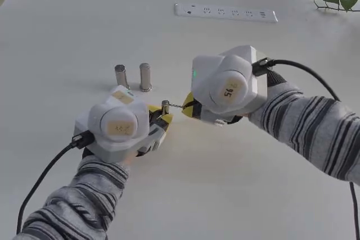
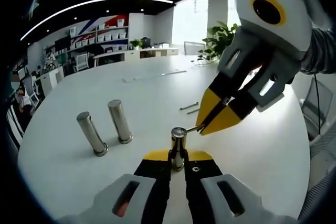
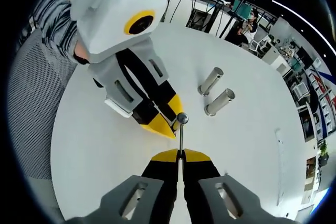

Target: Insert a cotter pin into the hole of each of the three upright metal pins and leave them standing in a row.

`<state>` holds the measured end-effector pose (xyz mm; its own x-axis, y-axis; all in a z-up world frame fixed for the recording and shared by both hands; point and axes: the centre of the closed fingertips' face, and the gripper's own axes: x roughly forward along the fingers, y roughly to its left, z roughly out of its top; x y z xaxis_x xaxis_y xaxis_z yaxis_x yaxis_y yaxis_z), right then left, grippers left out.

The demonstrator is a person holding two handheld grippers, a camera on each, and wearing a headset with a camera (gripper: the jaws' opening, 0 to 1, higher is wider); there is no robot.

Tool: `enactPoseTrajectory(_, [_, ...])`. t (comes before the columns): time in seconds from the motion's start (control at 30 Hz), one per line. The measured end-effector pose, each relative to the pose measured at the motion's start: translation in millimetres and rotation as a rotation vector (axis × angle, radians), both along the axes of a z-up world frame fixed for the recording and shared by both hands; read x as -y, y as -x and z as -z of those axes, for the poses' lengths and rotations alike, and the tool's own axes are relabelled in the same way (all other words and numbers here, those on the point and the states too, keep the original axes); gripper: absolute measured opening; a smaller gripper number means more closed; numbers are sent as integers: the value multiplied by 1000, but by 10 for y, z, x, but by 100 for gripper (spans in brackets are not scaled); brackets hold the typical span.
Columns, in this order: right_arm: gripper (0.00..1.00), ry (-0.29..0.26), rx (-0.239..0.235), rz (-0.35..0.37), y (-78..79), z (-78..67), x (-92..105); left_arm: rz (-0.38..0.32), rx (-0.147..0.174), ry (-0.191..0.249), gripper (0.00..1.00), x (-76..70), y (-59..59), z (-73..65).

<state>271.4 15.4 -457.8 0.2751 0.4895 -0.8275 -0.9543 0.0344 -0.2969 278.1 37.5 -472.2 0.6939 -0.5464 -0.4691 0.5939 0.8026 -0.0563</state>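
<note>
In the centre of the head view, the left gripper [image 1: 160, 118] has its jaws clenched on an upright metal pin [image 1: 165, 107], gripping it low on the shaft (the left gripper view shows it standing between the black, yellow-tipped jaws). From the right of the frame, the right gripper [image 1: 189, 106] holds a cotter pin [image 1: 176, 105] pinched in closed jaws, its free end touching the pin's head; whether it sits in the hole I cannot tell. A second metal pin [image 1: 121, 76] and a third metal pin [image 1: 145, 77] stand side by side on the white bench [image 1: 185, 195], just up-left of the grippers. A power strip [image 1: 225, 12] lies near the frame's top.
</note>
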Motion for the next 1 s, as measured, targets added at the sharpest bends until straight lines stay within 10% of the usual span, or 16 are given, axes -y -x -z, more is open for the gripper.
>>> enactPoseTrajectory(1.0, [0,31,34,-62,20,-58,-114,21,4,1,5,8,12,15])
